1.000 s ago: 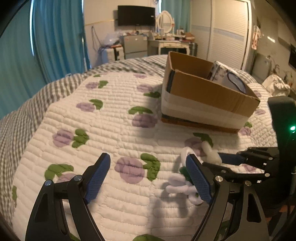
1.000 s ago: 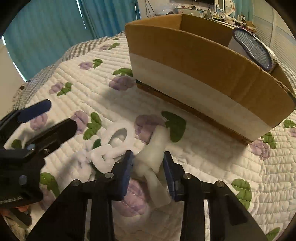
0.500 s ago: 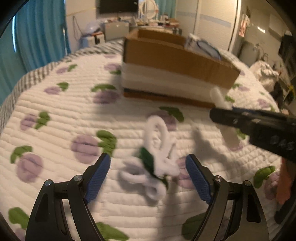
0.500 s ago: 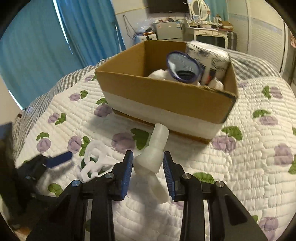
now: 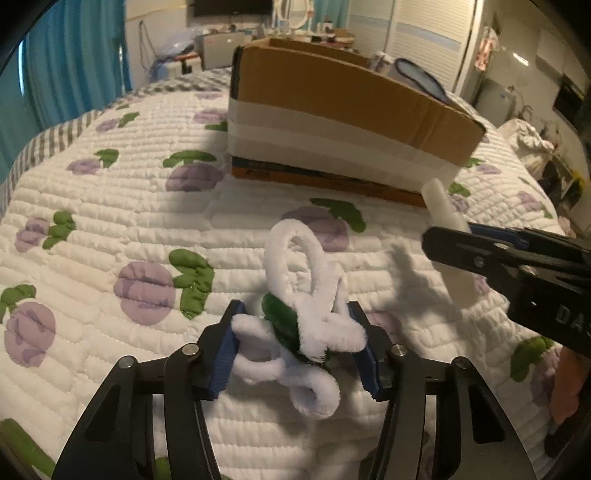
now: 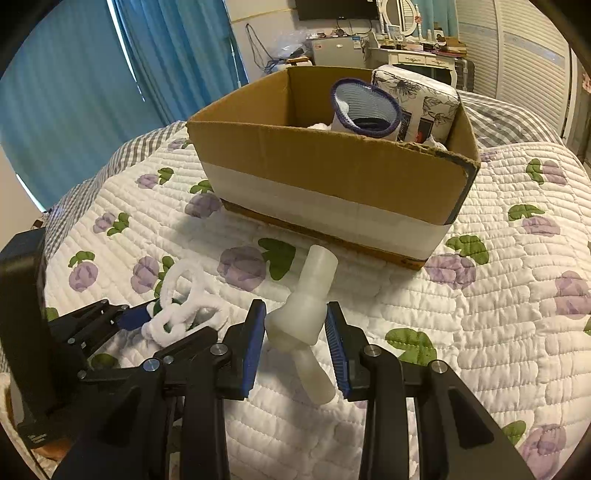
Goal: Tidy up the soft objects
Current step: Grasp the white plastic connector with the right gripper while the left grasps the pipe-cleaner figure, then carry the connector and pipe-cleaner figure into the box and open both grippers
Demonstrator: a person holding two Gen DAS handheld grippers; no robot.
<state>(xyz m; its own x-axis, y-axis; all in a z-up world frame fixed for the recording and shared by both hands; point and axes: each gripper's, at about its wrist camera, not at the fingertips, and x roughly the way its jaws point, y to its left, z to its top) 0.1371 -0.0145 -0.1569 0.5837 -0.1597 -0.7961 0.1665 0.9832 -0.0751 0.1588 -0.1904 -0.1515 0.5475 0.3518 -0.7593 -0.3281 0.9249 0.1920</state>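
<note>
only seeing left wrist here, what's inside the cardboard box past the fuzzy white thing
Observer: The right wrist view looks into the cardboard box: a blue-rimmed mesh pouch and a floral-printed pack stand at its far right end.
Operator: and that white stub sticking up on my right
Observer: It is a white tube fitting. The right gripper is shut on its wide middle collar, with narrower ends sticking out front and back.

I am working in a home bedroom, over a bed spread with a white quilt printed with purple flowers. At my twelve o'clock stand a dressing table with an oval mirror and a wall-mounted television. Teal curtains hang at ten o'clock, a louvred wardrobe at two.
</note>
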